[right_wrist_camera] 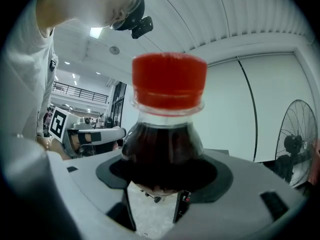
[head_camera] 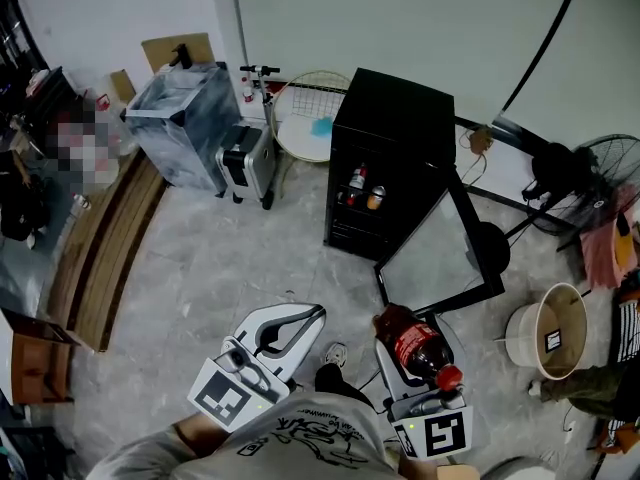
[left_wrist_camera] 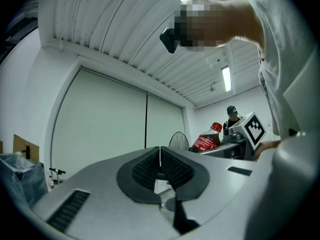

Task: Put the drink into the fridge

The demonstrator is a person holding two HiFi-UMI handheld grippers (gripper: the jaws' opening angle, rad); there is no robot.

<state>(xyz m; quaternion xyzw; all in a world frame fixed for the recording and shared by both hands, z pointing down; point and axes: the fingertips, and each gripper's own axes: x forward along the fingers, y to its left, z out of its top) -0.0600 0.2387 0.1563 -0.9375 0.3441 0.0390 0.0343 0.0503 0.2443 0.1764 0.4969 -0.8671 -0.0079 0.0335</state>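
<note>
bottle (right_wrist_camera: 162, 151) is clear glossy plastic, smooth all over, with a shiny red plastic cap (right_wrist_camera: 169, 79) and a thin red wrap label (head_camera: 410, 347). left claw (left_wrist_camera: 160, 159) and right claw (right_wrist_camera: 163, 178) both look like matt pale grey plastic, and the pads (left_wrist_camera: 144, 171) are black, rubbery and finely ribbed. fridge (head_camera: 392, 118) is matt black outside, and its door (head_camera: 438, 250) is glossy glass. floor (head_camera: 230, 258) is smooth grey stone-look tile with a soft sheen. planks (head_camera: 100, 258) are bare wood. fan (head_camera: 606, 168) has a thin metal wire grille.
</note>
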